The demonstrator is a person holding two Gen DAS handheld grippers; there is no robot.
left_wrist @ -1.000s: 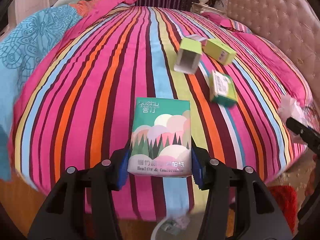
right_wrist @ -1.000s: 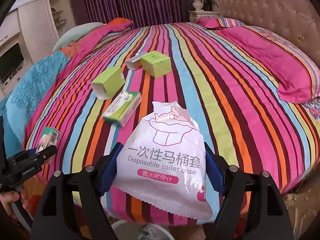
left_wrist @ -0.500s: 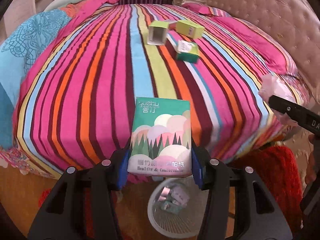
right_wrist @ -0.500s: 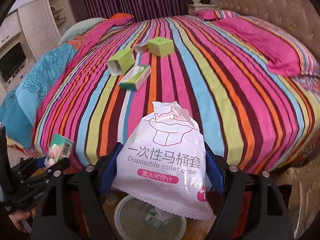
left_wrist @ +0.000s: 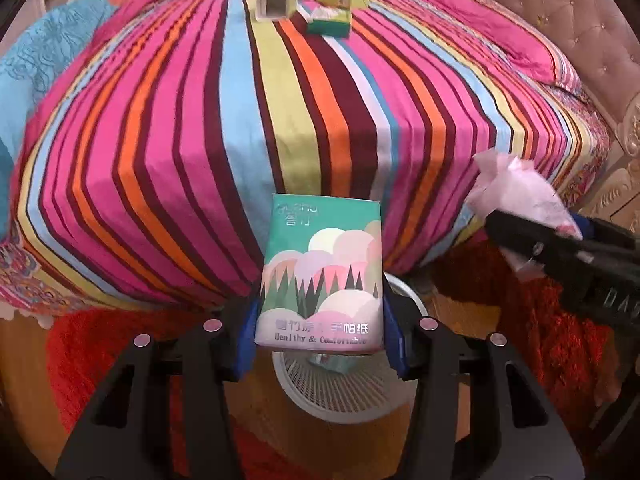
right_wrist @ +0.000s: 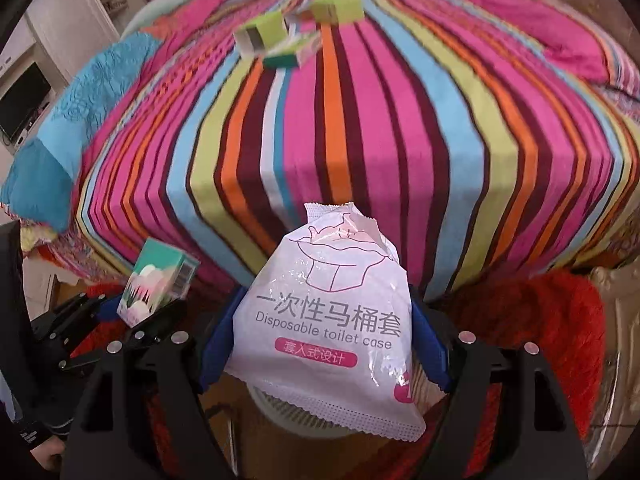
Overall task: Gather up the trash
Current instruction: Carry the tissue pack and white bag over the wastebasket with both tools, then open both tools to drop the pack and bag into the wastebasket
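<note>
My left gripper (left_wrist: pixel 320 332) is shut on a green tissue pack (left_wrist: pixel 322 276) and holds it over a white slatted trash basket (left_wrist: pixel 344 392) on the floor at the foot of the bed. My right gripper (right_wrist: pixel 324 340) is shut on a white "Disposable toilet case" packet (right_wrist: pixel 332 320), above the same basket (right_wrist: pixel 280 408), mostly hidden by the packet. The right gripper and its packet show at the right of the left wrist view (left_wrist: pixel 520 200). The tissue pack shows at the left of the right wrist view (right_wrist: pixel 160 280).
Several green boxes (left_wrist: pixel 328 4) lie far back on the striped bed (left_wrist: pixel 200 120). They also show in the right wrist view (right_wrist: pixel 296 36). A red rug (left_wrist: pixel 540 340) covers the floor around the basket. A tufted headboard (left_wrist: pixel 580 20) stands at the right.
Both grippers have pulled back from the bed and tilted down. The basket has come into view beneath both held items. Both grips are unchanged.
</note>
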